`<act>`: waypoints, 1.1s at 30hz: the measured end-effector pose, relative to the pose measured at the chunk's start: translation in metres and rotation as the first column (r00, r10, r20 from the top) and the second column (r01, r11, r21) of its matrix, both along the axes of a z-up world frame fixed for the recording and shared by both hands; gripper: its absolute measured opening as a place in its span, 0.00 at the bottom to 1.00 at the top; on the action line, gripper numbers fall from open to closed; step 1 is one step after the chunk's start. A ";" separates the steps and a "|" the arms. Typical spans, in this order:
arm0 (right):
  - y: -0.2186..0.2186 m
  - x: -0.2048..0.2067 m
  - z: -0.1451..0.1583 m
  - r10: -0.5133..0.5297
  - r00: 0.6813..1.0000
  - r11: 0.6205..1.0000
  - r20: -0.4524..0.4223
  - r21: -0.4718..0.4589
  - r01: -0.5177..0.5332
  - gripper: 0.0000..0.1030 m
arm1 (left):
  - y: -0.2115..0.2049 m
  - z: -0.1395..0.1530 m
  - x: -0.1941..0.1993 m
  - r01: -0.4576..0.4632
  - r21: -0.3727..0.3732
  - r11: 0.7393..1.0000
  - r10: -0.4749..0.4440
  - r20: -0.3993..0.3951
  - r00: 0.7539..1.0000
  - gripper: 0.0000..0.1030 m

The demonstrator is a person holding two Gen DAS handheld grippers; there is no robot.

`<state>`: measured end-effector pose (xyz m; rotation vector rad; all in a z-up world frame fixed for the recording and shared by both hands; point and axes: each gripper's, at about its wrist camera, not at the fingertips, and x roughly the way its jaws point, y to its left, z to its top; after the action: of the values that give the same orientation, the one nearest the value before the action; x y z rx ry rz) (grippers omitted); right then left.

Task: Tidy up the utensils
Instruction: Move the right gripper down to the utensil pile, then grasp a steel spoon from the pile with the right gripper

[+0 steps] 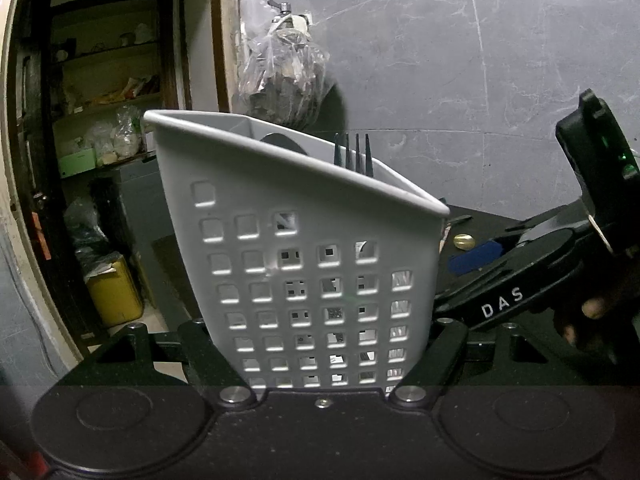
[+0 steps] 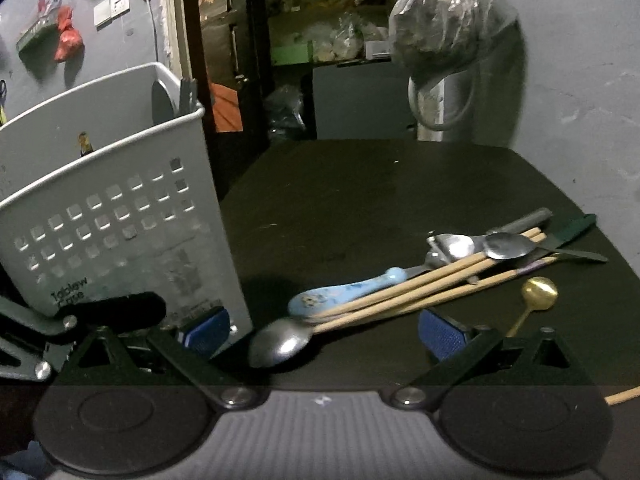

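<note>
My left gripper (image 1: 324, 344) is shut on a grey perforated utensil holder (image 1: 304, 248), which stands upright between its fingers. Dark fork tines (image 1: 354, 152) and a dark spoon bowl (image 1: 280, 142) stick out of the holder's top. My right gripper (image 2: 326, 334) hovers low over the black table (image 2: 360, 200), open, its blue pads either side of a steel spoon (image 2: 280, 344) without touching it. Behind the spoon lie a blue-handled utensil (image 2: 344, 292), wooden chopsticks (image 2: 420, 284), another steel spoon (image 2: 508, 246), a gold spoon (image 2: 540, 292) and a dark green knife (image 2: 568, 232).
The holder (image 2: 120, 208) stands close to the left of my right gripper. A grey wall with a hanging plastic bag (image 2: 440, 12) rises behind the table. An open doorway to a storeroom with shelves (image 1: 104, 92) lies past the table's far left edge.
</note>
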<state>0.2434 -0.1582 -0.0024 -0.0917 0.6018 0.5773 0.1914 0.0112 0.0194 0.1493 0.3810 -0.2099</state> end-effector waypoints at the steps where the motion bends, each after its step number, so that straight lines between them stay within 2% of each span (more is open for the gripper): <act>1: 0.001 0.002 0.000 -0.009 1.000 1.000 -0.008 0.005 0.009 1.00 | 0.001 0.001 0.000 0.000 0.000 1.000 0.000 -0.001 1.000 0.75; 10: 0.006 0.008 -0.010 -0.095 0.994 0.993 -0.049 -0.077 0.091 1.00 | -0.002 0.003 0.003 -0.002 0.004 1.000 0.002 0.001 1.000 0.75; 13: -0.003 0.009 -0.012 -0.108 0.992 0.992 -0.062 -0.065 0.104 1.00 | -0.002 0.003 0.003 -0.002 0.003 1.000 0.002 0.002 1.000 0.75; 20: -0.028 -0.002 -0.011 -0.161 0.985 0.982 -0.062 -0.114 0.153 0.99 | -0.003 0.002 0.004 0.000 0.003 1.000 0.000 0.003 1.000 0.75; 25: -0.061 -0.018 -0.006 -0.279 0.960 0.950 -0.028 -0.157 0.271 0.99 | -0.003 0.002 0.004 0.000 0.003 1.000 0.000 0.004 1.000 0.75; 29: -0.081 -0.026 0.001 -0.287 0.957 0.957 -0.033 -0.064 0.284 0.98 | -0.003 0.002 0.004 0.000 0.003 1.000 0.000 0.004 1.000 0.75; 33: -0.073 -0.023 0.003 -0.209 0.977 0.978 -0.051 0.013 0.210 0.95 | -0.003 0.001 0.004 -0.001 0.004 1.000 0.001 0.003 1.000 0.75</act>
<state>0.2204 -0.2308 0.0002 0.0033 0.6450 0.3807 0.1951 0.0081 0.0209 0.1530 0.3789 -0.2081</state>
